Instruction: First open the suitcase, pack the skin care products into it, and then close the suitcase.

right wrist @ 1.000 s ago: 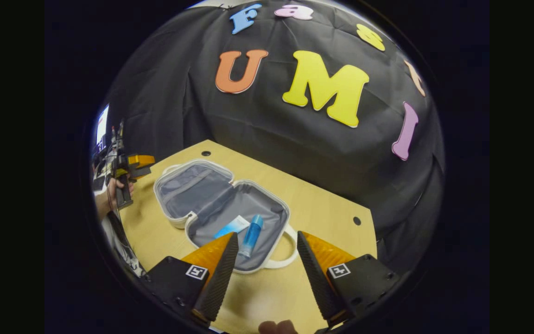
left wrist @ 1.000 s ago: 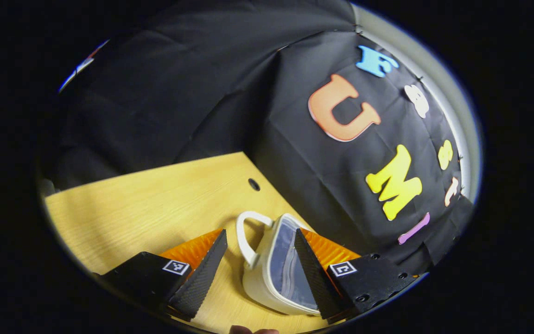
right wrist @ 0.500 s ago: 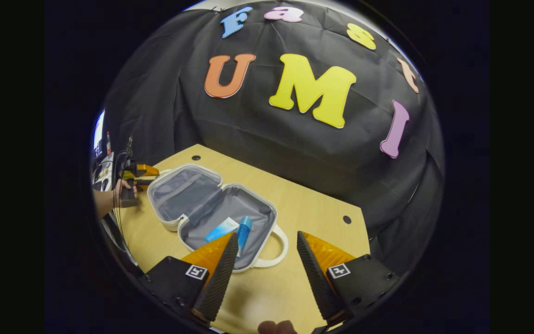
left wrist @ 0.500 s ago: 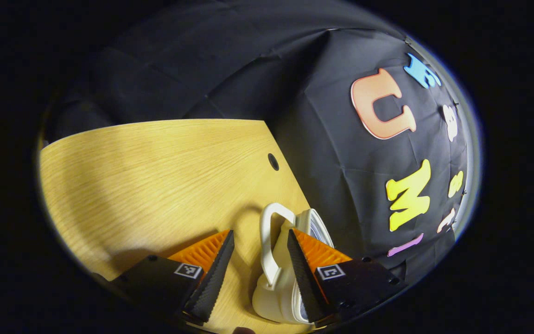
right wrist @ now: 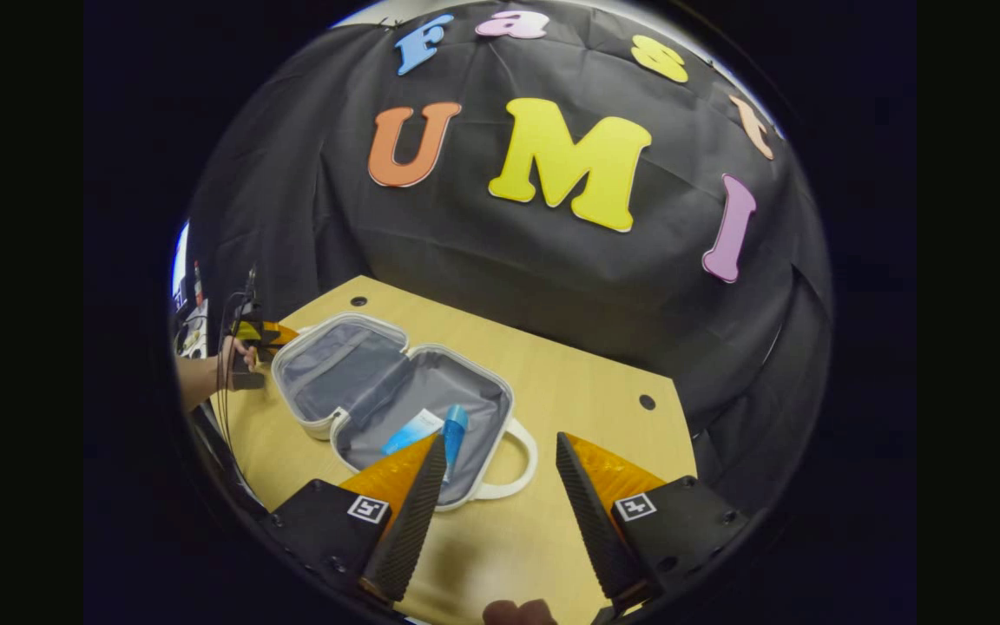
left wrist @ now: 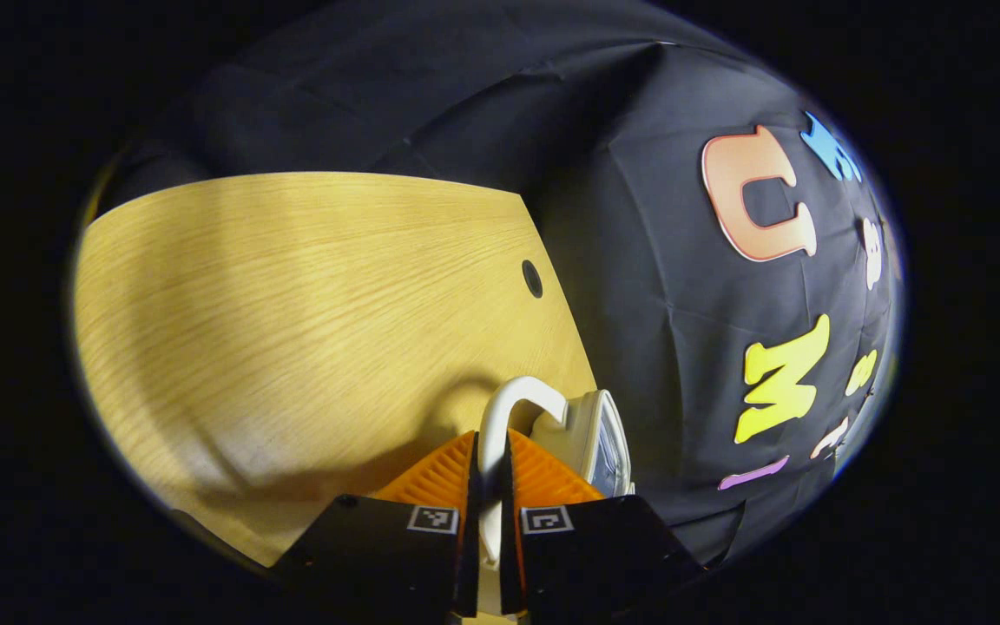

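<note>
While splayed open, white suitcase (right wrist: pixel 396 391)

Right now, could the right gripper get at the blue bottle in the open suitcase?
Probably yes: the right gripper is open, the suitcase lies wide open, and the blue bottle sits uncovered just beyond its fingers.
</note>
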The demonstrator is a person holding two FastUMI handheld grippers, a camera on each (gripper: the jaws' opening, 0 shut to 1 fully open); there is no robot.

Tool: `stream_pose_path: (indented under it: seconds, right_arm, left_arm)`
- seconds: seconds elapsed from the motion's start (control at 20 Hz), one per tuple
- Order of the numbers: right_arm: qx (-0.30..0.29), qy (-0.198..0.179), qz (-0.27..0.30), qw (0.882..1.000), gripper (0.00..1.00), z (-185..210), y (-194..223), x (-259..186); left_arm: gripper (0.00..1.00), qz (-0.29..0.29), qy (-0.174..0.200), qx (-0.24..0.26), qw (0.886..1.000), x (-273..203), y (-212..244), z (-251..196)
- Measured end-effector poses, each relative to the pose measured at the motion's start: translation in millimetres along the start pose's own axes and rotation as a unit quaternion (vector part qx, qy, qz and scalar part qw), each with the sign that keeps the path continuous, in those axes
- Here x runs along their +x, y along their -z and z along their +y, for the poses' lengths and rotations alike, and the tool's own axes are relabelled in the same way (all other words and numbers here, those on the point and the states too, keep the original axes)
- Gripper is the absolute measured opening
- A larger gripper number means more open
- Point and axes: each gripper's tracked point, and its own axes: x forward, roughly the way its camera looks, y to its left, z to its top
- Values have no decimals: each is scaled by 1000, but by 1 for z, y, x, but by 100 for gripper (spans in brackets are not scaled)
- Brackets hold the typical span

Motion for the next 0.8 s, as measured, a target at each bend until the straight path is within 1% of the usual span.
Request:
stream_pose_path:
  seconds: [0.05,0.15,0.25,0.35,0.4,0.45,0.55,0.6,0.7,0.8]
  right_arm:
    - [6,3,0,1000,76,-4,0,-2]
    - [23,12,-6,1000,76,-14,-1,-5]
    - [40,21,-17,999,75,-25,-2,-9]
    - [58,31,-26,998,75,-33,-2,-15]
    - [65,34,-33,997,75,-37,-2,-20]
    - [72,37,-40,996,76,-42,-2,-25]
    - [89,46,-58,993,76,-52,-3,-39]
    - [97,53,-66,992,76,-58,-1,-45]
    - [111,66,-79,989,76,-71,1,-58]
    - [126,80,-84,985,76,-87,6,-68]
  left_arm:
    - [10,-9,-1,18,1000,-5,-4,-9]
    - [8,-26,-1,51,998,-18,-13,-38]
    - [8,-44,15,86,995,-32,-20,-76]
    - [8,-59,29,136,988,-50,-21,-118]
    - [8,-66,31,168,983,-58,-17,-138]
    - [7,-71,31,203,976,-65,-10,-159]
    - [7,-78,35,275,958,-77,10,-202]
    - [7,-81,36,312,946,-82,21,-224]
    - [7,-97,25,385,918,-86,49,-262]
    - [7,-108,19,445,889,-89,83,-292]
